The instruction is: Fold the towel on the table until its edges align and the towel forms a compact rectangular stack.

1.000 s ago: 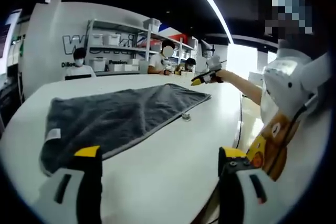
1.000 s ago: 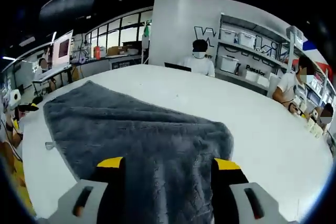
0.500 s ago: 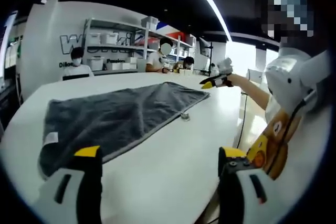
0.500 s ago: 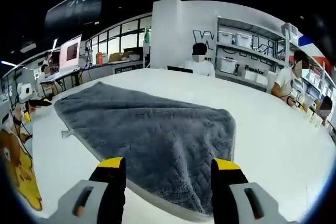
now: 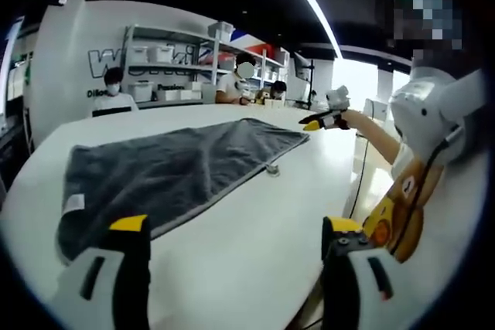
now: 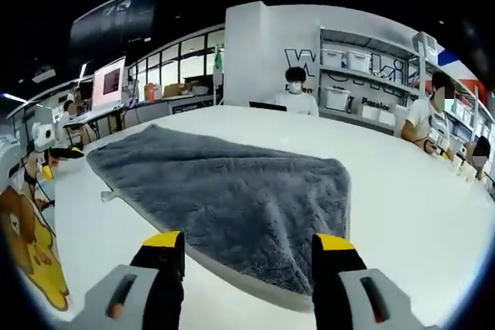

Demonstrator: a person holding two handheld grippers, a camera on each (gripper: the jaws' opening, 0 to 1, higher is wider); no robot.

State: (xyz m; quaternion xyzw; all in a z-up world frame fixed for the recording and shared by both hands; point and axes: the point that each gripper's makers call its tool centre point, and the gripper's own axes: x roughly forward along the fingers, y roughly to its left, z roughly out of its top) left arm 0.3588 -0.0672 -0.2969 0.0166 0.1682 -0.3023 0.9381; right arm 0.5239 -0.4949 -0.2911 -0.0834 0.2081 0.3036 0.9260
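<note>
Both tongs — left (image 5: 232,241), right (image 6: 247,251) — gape empty above a white worktop (image 6: 418,214) where a grey towel (image 6: 232,191) lies flat; storage shelves (image 5: 166,67) line the wall.

"Passion" lettering on the white wall (image 6: 271,44) beneath the shelves (image 6: 363,75).

1. The setting was an open-plan lab or demonstration workspace, with a dark ceiling crossed by a long light strip (image 5: 309,1).
2. Metal shelving (image 6: 363,75) stocked with white storage bins stood against a white wall bearing large lettering (image 5: 104,62).
3. Seated people (image 6: 295,92) worked behind a broad white table (image 6: 418,191).
4. Desks with monitors (image 6: 108,83) lined glazed partitions.
</note>
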